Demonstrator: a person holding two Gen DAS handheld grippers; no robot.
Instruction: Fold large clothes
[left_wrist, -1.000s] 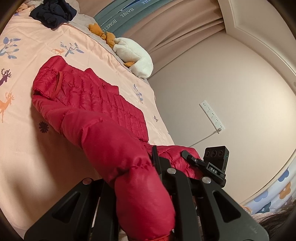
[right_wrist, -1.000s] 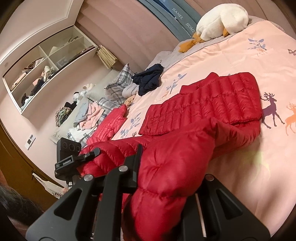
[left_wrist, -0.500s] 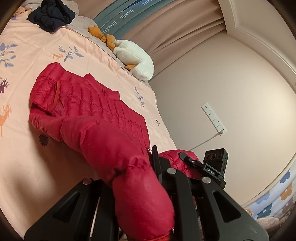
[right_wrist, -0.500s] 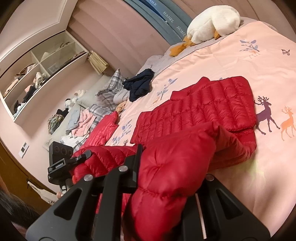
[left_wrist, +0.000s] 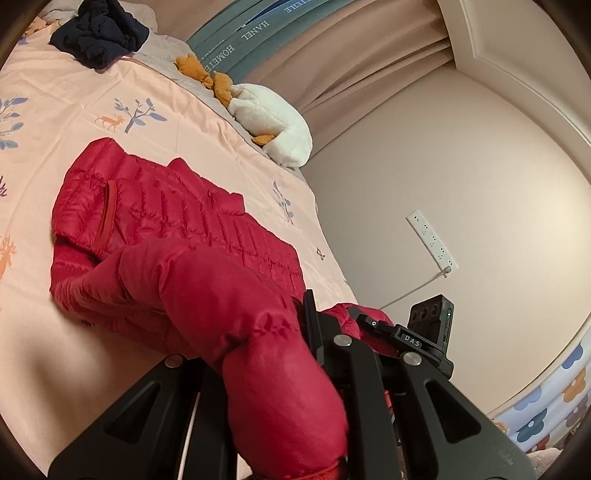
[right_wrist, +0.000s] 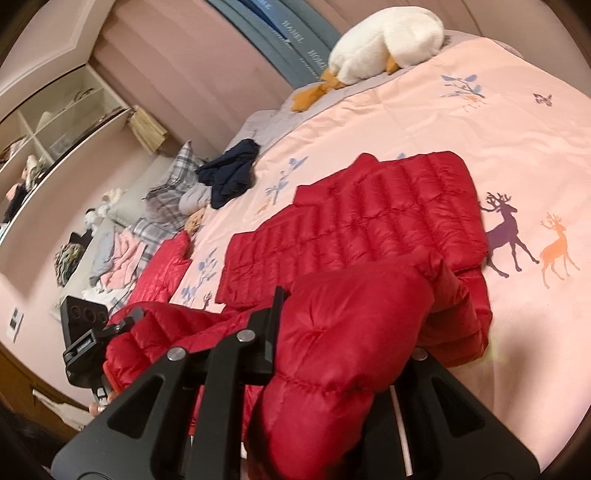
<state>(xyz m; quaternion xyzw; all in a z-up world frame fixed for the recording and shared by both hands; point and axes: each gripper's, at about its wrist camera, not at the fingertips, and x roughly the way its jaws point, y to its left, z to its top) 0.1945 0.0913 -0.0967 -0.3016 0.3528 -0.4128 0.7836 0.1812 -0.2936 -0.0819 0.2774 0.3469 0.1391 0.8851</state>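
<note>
My left gripper (left_wrist: 295, 369) has its jaws clamped on one puffy part of the red down jacket (left_wrist: 177, 221), and my right gripper (right_wrist: 332, 350) has its jaws clamped on another part of it. The far half of the jacket lies flat on the pink bed cover (left_wrist: 74, 110), and the near half hangs lifted between my two grippers.

What could go wrong: the shell looks slippery and full of air, so I think the fabric can slide out of one pair of jaws if I pull the two ends apart too strongly. If one side goes forward more than the other, the fold will land crooked and the edges will not meet. The flat half can also be dragged along the bed, because nothing holds it down.

Compared with one second ago, the right wrist view has rolled and moved nearer over the jacket; the white plush goose (right_wrist: 384, 33) now sits higher in it. The left view changed little. Both grips are the same.
</note>
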